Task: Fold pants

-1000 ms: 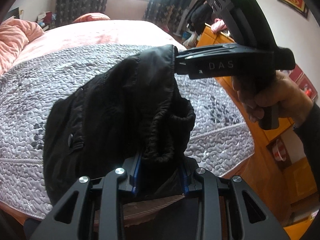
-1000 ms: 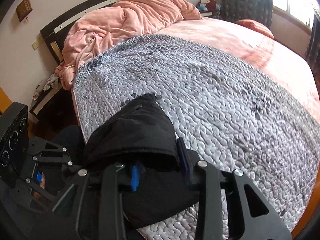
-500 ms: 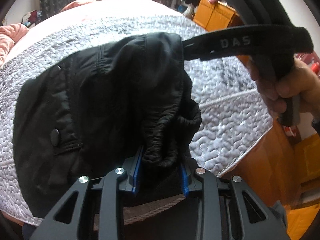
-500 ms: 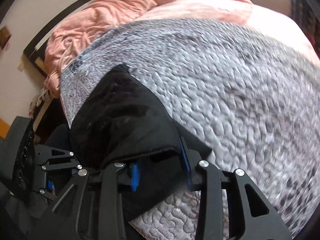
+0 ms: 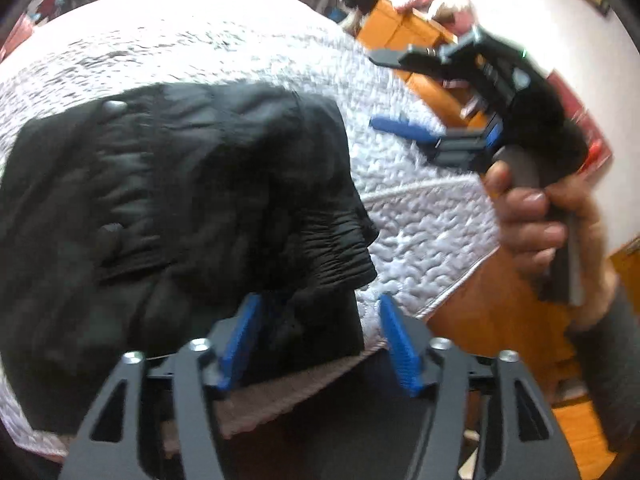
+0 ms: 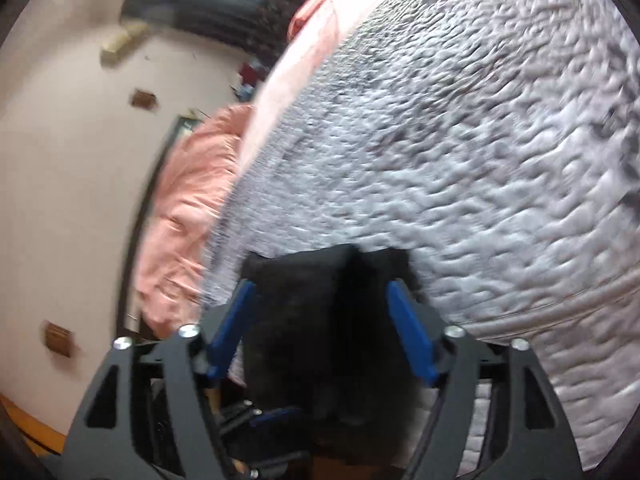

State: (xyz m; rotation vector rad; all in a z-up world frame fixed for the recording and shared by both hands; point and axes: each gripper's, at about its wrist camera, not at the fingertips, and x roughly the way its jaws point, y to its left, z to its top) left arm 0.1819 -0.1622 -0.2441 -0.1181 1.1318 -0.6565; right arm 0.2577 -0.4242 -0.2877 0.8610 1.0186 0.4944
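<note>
The left gripper stands wide, its blue pads apart on both sides of the pants, and they do not press the cloth. The right gripper is also spread wide; in its own view a black mass sits between its pads, but the blur does not let me tell what it is. The pants are black, padded and wrinkled, and lie as a folded bundle on the grey quilt near the bed edge. A gathered elastic band shows at the near right side, a round button at the far left. A hand holds the right gripper above the quilt, apart from the pants. A pink blanket lies beyond the quilt.
</note>
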